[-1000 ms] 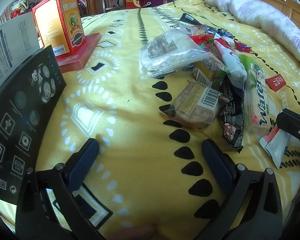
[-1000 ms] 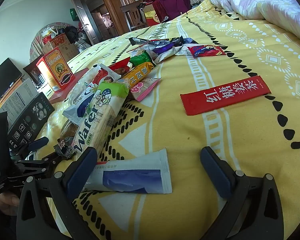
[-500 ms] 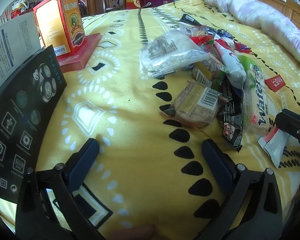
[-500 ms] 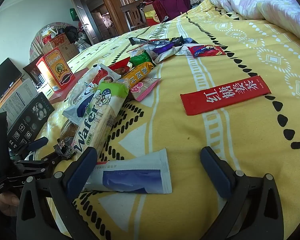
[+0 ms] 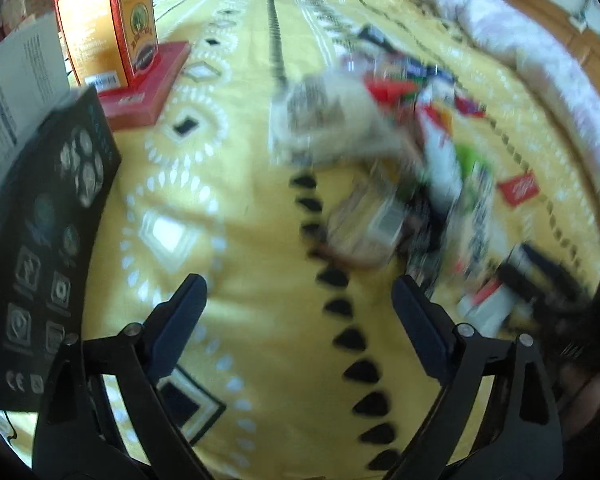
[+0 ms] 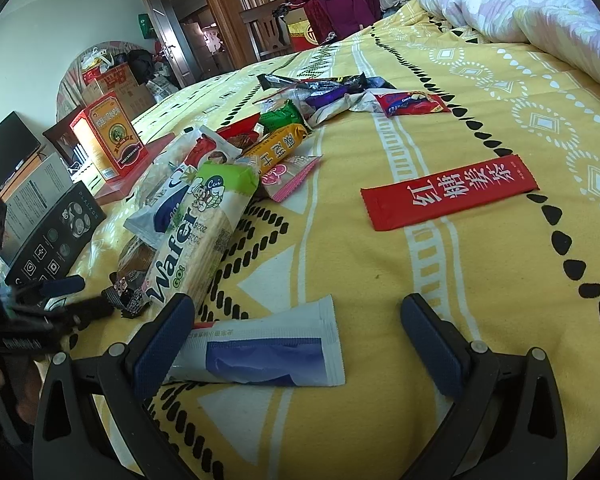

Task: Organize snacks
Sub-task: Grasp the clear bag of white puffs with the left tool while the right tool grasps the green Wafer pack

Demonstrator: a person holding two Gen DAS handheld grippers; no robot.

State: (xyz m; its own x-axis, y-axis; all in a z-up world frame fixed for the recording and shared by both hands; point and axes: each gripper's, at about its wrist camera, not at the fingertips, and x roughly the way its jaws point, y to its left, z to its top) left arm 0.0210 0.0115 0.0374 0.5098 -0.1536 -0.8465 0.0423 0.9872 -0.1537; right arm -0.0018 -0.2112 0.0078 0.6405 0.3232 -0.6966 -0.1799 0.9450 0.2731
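Yellow bedspread (image 6: 440, 280) bears loose snack packets (image 6: 204, 236); both jaws wide, empty.

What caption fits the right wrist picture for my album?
Open right gripper hovers over a white-and-blue sachet beside a wafer pack on the yellow bedspread.
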